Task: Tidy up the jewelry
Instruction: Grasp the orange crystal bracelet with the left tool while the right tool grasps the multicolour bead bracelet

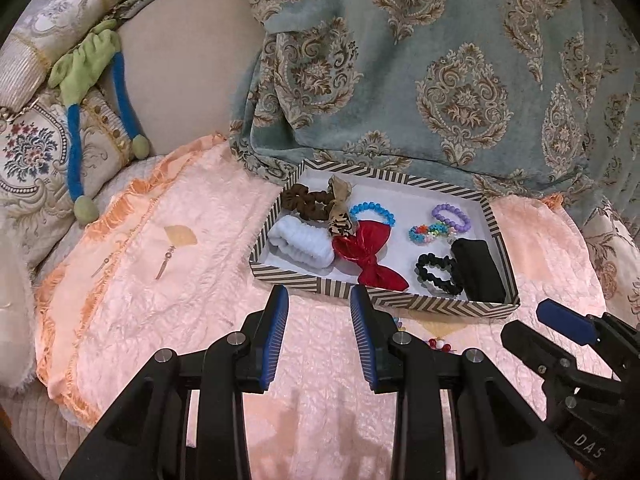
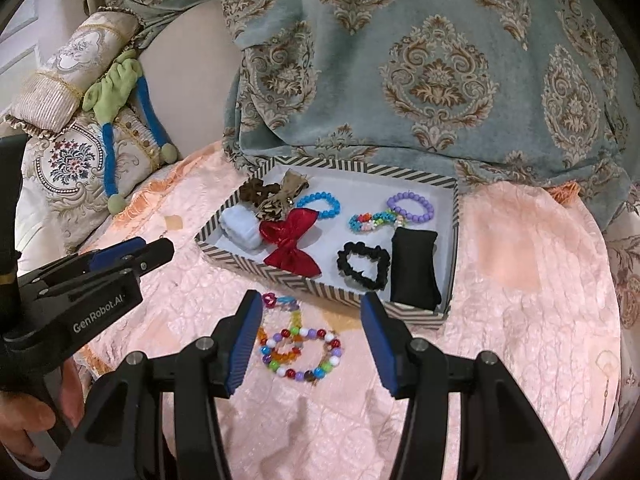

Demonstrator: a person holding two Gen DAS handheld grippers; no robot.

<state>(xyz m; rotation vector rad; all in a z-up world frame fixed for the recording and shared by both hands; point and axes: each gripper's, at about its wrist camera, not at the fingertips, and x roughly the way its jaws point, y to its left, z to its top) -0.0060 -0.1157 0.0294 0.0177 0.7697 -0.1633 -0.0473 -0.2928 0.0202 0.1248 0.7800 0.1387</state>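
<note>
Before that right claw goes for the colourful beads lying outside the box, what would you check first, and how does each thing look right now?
1. Right gripper open: ok, jaws stand wide apart.
2. Right gripper empty: ok, nothing between its fingers.
3. Multicolour bead bracelets lined up: ok, they lie on the pink cloth between the fingers.
4. One bracelet or several: cannot tell, the strands overlap.
5. Left gripper out of the way: ok, it is open, empty and off to the side.
6. Space in the striped box: ok, bare floor shows beside the purple bracelet.
</note>
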